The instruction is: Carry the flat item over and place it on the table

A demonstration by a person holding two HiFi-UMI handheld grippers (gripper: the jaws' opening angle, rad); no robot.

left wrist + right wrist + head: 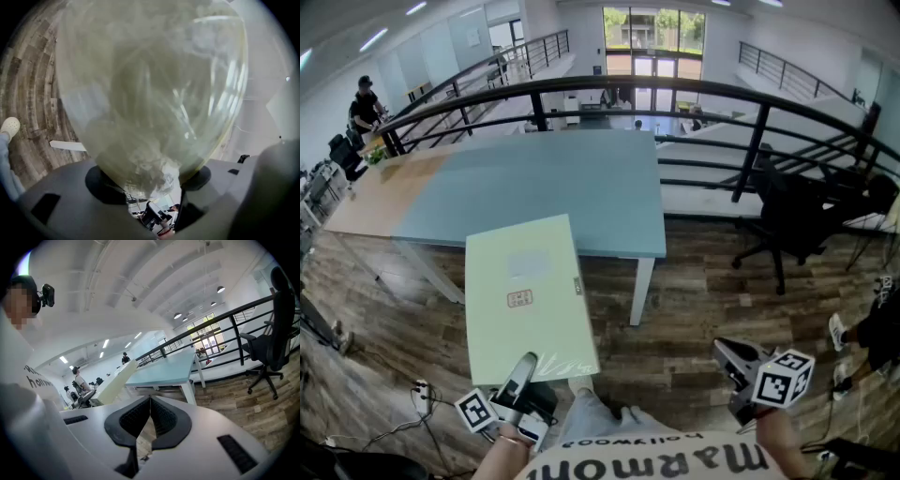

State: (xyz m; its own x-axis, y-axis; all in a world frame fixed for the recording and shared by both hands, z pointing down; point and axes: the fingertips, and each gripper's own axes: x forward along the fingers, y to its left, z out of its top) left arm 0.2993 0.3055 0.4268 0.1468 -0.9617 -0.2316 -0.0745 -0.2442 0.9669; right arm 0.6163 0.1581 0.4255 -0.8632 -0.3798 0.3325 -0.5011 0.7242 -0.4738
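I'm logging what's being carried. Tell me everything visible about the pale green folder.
The pale green folder is flat, rectangular, plastic-looking, with a small red-printed label and a clasp on its right edge. It hangs in the air, sloping up away from the left gripper, which clamps its near edge; nothing else touches it.

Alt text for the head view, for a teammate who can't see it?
The left gripper holds a pale green folder by its near edge, over wood floor before the blue table. The right gripper hangs empty, lower right.
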